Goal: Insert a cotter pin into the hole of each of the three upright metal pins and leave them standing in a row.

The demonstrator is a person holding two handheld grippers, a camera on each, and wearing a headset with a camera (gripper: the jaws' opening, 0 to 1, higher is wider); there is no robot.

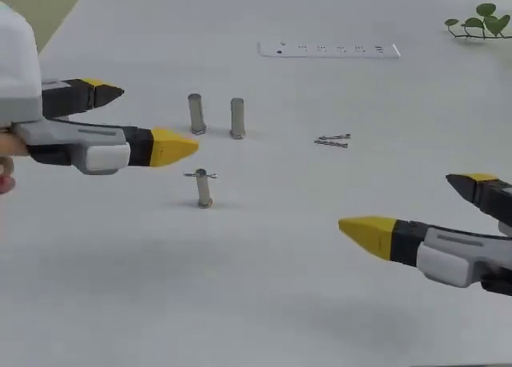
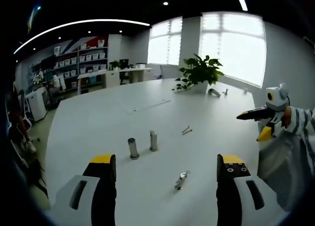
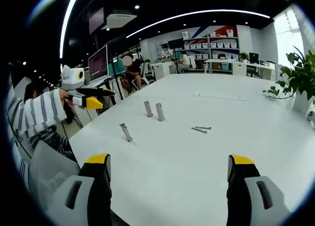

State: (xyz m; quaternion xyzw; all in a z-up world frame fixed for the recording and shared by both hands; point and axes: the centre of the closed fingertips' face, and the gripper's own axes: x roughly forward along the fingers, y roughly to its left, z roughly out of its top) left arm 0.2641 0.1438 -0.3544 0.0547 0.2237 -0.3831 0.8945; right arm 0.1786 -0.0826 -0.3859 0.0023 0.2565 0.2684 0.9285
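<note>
Bench [image 1: 256,303]: white, and I see every part lying on it.
Left tongs [image 1: 158,119]: jaws apart, empty, just left of the bare pins.
Right tongs [image 1: 394,201]: jaws apart, empty, well apart from the pins.
Bare pins [image 1: 196,113]: two, upright, side by side.
Third pin [image 1: 204,189]: nearer me, with a cotter pin [image 1: 200,174] through its top.
Loose cotter pins [image 1: 333,140]: two lying together, to the right of the pair.
</note>
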